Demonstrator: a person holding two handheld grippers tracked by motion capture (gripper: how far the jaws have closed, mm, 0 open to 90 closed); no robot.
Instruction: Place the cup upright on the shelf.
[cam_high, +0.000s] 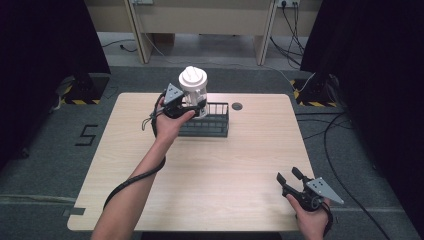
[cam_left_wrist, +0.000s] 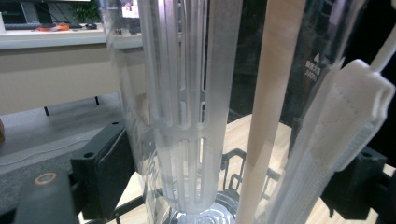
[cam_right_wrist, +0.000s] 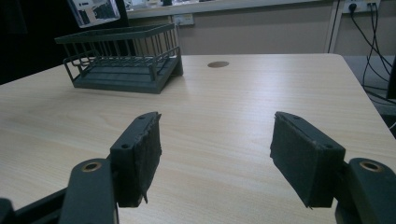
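a light wooden table carries a dark wire basket near its far edge, and above the basket's left end the left gripper pinches a clear bottle with a white lid, held upright; its slotted white inner tube shows close up. the right gripper rests at the table's near right corner, jaws spread wide, nothing between them

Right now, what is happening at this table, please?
A person works with a claw in each hand. The left claw is shut on a clear bottle with a white lid, holding it upright above the dark wire basket at the far side. The right claw is open, near the table's front right corner.
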